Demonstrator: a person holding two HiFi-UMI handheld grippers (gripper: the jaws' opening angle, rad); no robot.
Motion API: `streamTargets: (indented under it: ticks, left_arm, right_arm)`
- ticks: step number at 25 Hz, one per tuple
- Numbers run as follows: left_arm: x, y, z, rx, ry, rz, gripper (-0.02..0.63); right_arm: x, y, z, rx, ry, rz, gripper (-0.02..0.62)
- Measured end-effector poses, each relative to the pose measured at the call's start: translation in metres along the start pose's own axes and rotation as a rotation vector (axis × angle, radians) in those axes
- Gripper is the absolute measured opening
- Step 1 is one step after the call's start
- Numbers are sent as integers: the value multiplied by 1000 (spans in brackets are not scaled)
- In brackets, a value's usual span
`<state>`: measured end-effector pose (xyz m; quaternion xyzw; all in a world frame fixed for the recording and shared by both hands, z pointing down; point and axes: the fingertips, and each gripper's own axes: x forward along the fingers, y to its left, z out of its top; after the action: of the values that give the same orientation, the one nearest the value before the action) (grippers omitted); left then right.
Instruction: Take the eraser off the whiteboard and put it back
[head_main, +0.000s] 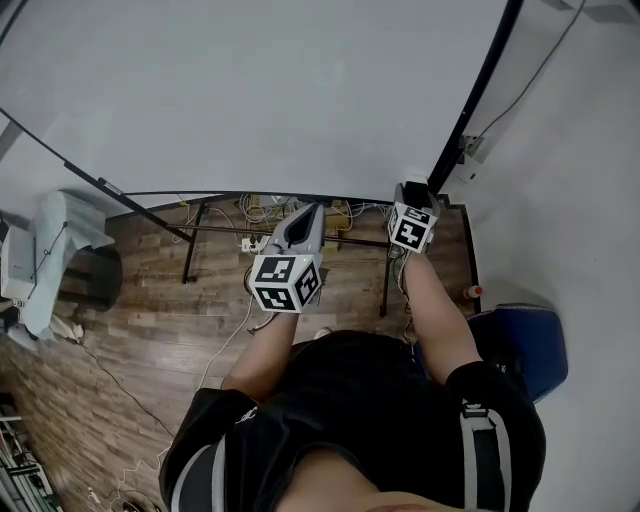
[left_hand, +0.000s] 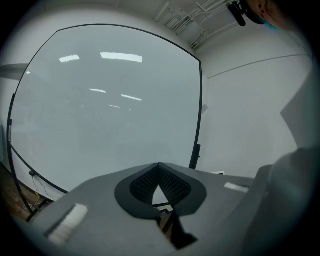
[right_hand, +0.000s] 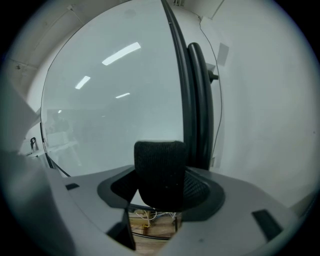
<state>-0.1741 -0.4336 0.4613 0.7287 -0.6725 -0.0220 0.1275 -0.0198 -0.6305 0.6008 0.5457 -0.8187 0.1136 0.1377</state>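
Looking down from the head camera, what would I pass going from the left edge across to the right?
pale grey object on the floor → left claw → right claw → blue chair

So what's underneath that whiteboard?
Black stand legs, a tangle of cables and wooden floor. The left gripper covers part of the cables, so what lies there cannot be seen.

A person (head_main: 380, 420) in a black shirt faces a black-framed whiteboard (head_main: 300, 90). The left tongs (head_main: 308, 210) reach toward its bottom edge and the right tongs (head_main: 415, 186) are near its lower right corner. Below lie a wooden floor (head_main: 130, 330), cables (head_main: 255, 212) and a blue chair (head_main: 530, 345).
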Motion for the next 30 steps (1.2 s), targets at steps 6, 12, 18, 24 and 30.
streamTargets:
  ticks: [6, 12, 18, 24, 30]
  left_arm:
    - [3, -10, 1, 13, 6, -34, 9]
    - [6, -17, -6, 58, 6, -39, 9]
    - [9, -30, -4, 107, -3, -59, 9]
    - [9, -36, 2, 125, -13, -86, 9]
    - [16, -56, 3, 122, -26, -134, 9]
  right_arm:
    - [-21, 10, 11, 6, -27, 43, 255]
    - [-58, 23, 30, 23, -93, 100, 255]
    - [-113, 24, 81, 39, -236, 146, 255]
    - [-175, 24, 122, 5, -344, 118, 255]
    - [-212, 9, 119, 36, -341, 68, 255]
